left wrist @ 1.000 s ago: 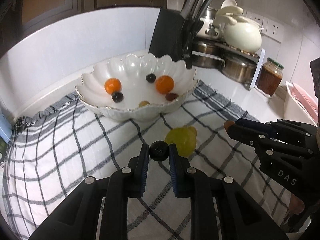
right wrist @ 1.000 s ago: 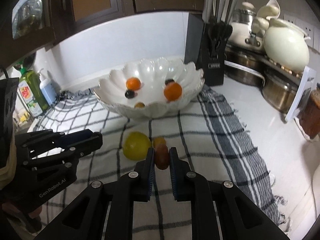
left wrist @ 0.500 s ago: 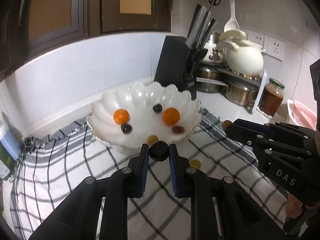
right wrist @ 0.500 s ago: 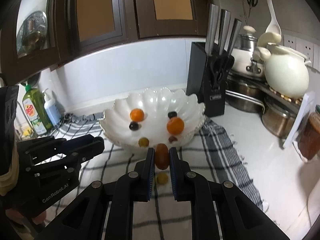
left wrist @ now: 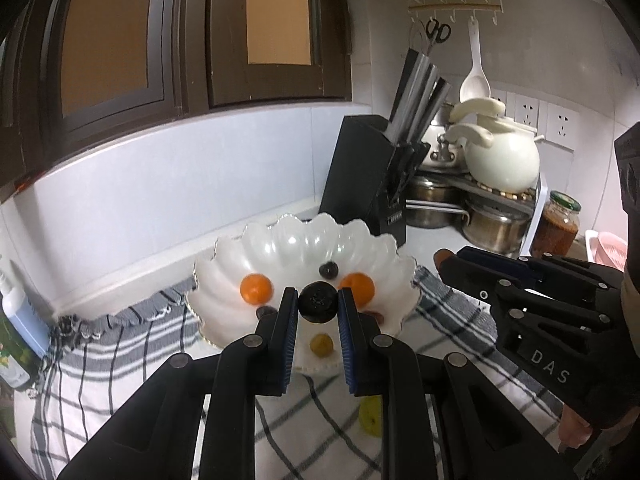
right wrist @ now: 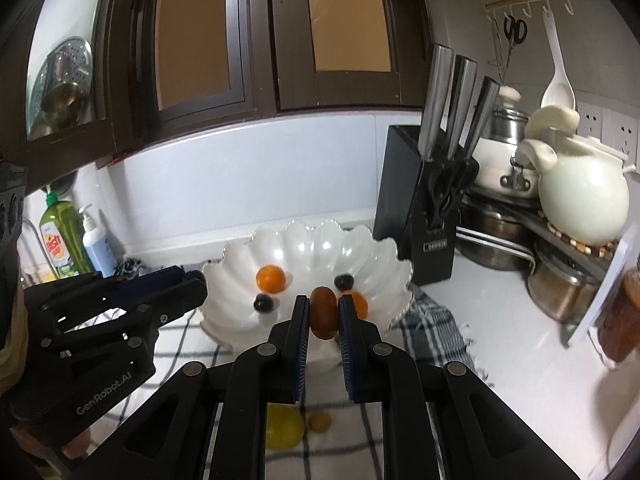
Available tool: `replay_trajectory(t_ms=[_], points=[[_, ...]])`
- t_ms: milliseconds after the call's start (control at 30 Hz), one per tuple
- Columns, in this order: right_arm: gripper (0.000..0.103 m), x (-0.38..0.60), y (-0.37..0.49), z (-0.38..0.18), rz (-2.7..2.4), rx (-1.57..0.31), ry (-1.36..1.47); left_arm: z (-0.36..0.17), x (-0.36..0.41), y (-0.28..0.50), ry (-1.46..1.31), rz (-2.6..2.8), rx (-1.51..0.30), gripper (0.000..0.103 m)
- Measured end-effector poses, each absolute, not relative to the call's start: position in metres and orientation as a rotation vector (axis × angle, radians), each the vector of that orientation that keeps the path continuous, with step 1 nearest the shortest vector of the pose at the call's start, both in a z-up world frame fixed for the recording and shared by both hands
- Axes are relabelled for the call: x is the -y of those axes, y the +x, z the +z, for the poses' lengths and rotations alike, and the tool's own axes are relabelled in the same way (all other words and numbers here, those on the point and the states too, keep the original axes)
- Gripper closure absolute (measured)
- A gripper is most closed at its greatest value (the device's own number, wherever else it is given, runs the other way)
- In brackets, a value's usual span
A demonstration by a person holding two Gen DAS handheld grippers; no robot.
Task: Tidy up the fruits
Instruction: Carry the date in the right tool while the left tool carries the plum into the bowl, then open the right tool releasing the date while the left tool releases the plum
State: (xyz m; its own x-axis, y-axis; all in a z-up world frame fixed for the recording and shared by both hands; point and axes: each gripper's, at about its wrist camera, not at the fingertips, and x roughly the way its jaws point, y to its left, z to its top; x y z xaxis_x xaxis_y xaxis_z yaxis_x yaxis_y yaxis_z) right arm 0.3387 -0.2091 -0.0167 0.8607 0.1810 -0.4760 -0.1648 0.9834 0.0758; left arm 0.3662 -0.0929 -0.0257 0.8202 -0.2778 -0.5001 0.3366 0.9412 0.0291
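Note:
My left gripper (left wrist: 318,306) is shut on a round black fruit (left wrist: 318,307), held in the air just in front of the white scalloped bowl (left wrist: 280,248). My right gripper (right wrist: 324,312) is shut on an oval brown fruit (right wrist: 323,312), also raised before the bowl (right wrist: 312,244). Inside the bowl lie two orange fruits (left wrist: 256,289) (left wrist: 357,285), dark berries (left wrist: 329,269) and a small yellow one (left wrist: 321,345). On the checked cloth (right wrist: 424,320) below sit a yellow-green fruit (right wrist: 284,432) and a small olive one (right wrist: 319,421).
A black knife block (right wrist: 424,216) stands right of the bowl, with steel pots (right wrist: 492,236), a cream kettle (right wrist: 580,204) and a sauce jar (left wrist: 558,224) beyond. Soap bottles (right wrist: 64,240) stand at the far left by the wall. Dark cabinets hang overhead.
Both grippers have risen with their fruits and tilted up, so the bowl now sits lower in both views and the yellow-green fruit has dropped toward the bottom edge.

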Motion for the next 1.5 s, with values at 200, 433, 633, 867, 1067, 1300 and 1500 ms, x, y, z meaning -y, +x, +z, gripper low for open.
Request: replay_trajectory(t_ms=[200, 433, 633, 867, 1067, 1300, 1500], points=[[0.087, 0.209, 0.359, -0.008, 0.189, -0.477, 0.025, -0.018, 0.096, 0.383, 0.107, -0.327, -0.501, 0.082], [0.087, 0.209, 0.386, -0.008, 0.190, -0.483, 0.004, -0.015, 0.096, 0.410, 0.096, -0.315, -0.519, 0.082], [0.087, 0.210, 0.411, -0.015, 0.189, -0.515, -0.003, -0.021, 0.096, 0.432, 0.090, -0.308, -0.556, 0.082], [0.087, 0.208, 0.440, -0.023, 0.180, -0.552, -0.034, -0.028, 0.098, 0.460, 0.080, -0.316, -0.594, 0.082], [0.087, 0.211, 0.466, -0.034, 0.180, -0.604, -0.030, -0.035, 0.103, 0.483, 0.095, -0.304, -0.626, 0.082], [0.087, 0.215, 0.493, -0.048, 0.181, -0.670, -0.014, -0.047, 0.110, 0.508, 0.107, -0.308, -0.672, 0.082], [0.087, 0.220, 0.511, -0.060, 0.171, -0.714, 0.012, -0.057, 0.112, 0.525, 0.112, -0.314, -0.719, 0.082]])
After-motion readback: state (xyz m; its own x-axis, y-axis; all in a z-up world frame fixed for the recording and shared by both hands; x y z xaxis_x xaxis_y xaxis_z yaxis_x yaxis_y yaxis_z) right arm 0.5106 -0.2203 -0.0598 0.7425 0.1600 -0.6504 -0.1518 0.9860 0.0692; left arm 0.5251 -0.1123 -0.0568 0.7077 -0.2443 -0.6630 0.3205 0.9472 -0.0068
